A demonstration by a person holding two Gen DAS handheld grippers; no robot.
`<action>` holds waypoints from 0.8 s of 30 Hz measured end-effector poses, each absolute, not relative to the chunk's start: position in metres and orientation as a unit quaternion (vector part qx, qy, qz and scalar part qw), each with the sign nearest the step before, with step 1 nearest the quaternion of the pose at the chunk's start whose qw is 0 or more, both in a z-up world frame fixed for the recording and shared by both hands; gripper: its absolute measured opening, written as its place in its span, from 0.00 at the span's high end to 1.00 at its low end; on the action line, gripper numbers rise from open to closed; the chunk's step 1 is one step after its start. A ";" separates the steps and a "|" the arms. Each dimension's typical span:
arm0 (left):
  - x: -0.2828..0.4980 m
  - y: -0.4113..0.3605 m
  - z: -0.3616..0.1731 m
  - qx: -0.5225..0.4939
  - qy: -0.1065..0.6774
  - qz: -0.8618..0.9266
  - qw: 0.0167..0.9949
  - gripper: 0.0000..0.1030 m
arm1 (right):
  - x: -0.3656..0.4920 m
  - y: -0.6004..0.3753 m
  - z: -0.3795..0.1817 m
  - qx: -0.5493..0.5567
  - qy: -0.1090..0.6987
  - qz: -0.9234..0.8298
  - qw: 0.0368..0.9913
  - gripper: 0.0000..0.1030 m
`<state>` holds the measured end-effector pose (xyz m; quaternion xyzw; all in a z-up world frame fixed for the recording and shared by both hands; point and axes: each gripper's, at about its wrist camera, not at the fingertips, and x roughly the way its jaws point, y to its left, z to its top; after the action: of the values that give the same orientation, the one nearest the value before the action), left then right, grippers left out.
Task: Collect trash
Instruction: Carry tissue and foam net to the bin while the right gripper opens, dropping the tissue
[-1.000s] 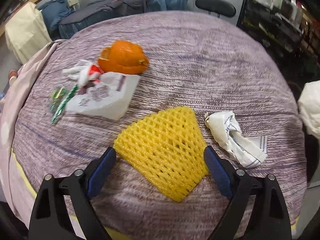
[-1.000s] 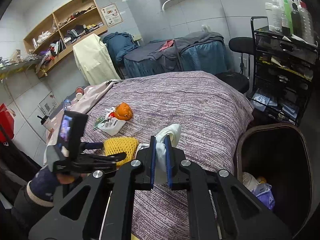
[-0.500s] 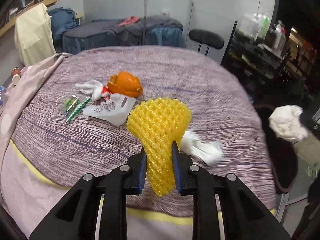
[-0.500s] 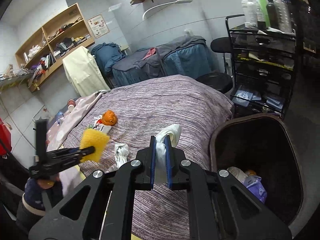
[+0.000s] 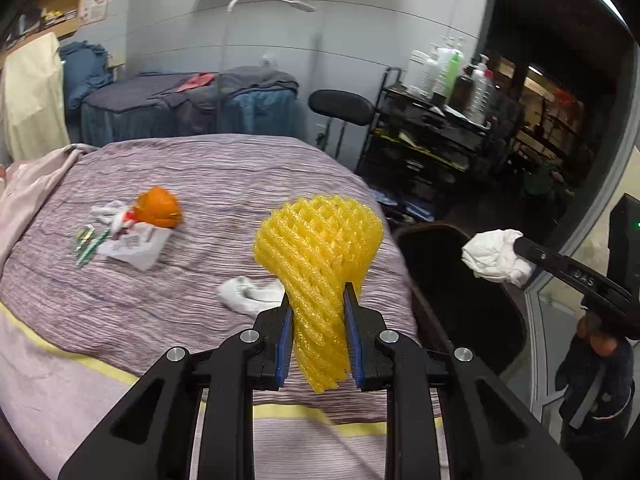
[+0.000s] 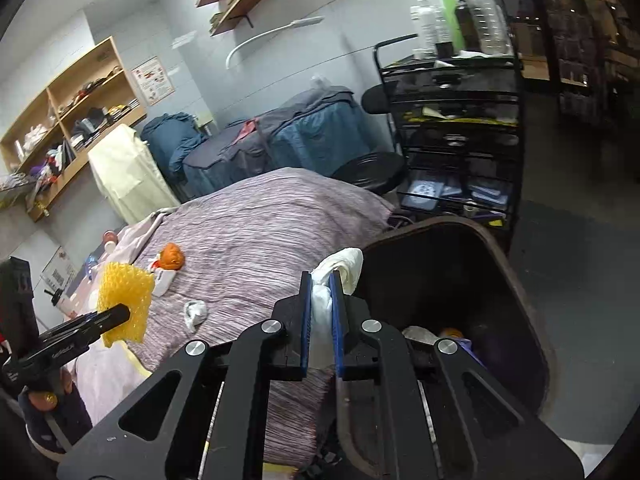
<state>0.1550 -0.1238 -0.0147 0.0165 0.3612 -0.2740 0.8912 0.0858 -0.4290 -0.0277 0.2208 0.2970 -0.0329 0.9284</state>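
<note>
Between left fingers (image 5: 285, 330): yellow foam net (image 5: 318, 252); between right fingers (image 6: 306, 320): white tissue (image 6: 322, 304)

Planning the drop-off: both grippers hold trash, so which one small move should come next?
Probably ease the right gripper a little further over the dark bin and release. Its white tissue already hangs at the rim, while the left gripper with the yellow foam net is over the bed.
</note>
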 end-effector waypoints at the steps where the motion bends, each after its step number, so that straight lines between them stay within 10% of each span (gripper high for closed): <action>1: 0.152 -0.131 -0.016 0.021 0.362 -0.282 0.889 0.78 | 0.083 -0.433 -0.030 0.222 0.298 -0.039 0.928 0.90; 19: 0.136 -0.215 -0.038 0.051 0.393 -0.357 0.846 0.78 | 0.068 -0.493 -0.104 0.258 0.358 -0.132 0.888 0.87; 24: 0.133 -0.224 -0.042 0.059 0.396 -0.362 0.842 0.78 | 0.060 -0.499 -0.119 0.277 0.358 -0.153 0.878 0.36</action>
<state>0.1332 -0.2241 -0.0416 0.0590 0.3961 -0.3618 0.8418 0.0603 -0.4992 -0.1186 0.2765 0.3583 -0.1533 0.8784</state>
